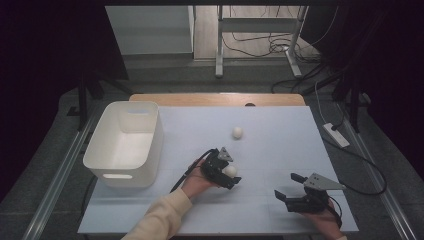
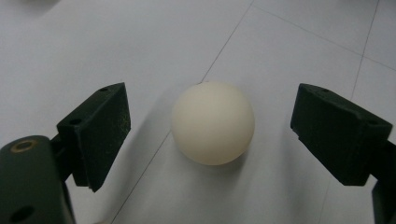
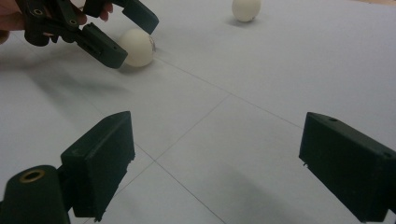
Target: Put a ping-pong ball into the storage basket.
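Note:
A cream-white ball point(image 1: 230, 171) point(image 2: 212, 123) rests on the pale table sheet, between the jaws of my left gripper point(image 1: 231, 172) point(image 2: 210, 135). Both pads stand clear of it, with a gap on each side, so the gripper is open. From the right gripper view the same ball point(image 3: 137, 47) lies inside the left gripper point(image 3: 137, 39), which reaches down to the table. A second white ball point(image 1: 237, 132) point(image 3: 246, 9) lies farther back, alone. My right gripper point(image 1: 285, 185) point(image 3: 215, 163) is open near the front right, with bare table between its jaws.
A white plastic bin point(image 1: 125, 177) with handle cut-outs stands at the table's left side. A wooden strip point(image 1: 215, 99) runs along the far edge. Cables and a power strip point(image 1: 336, 135) lie on the floor to the right.

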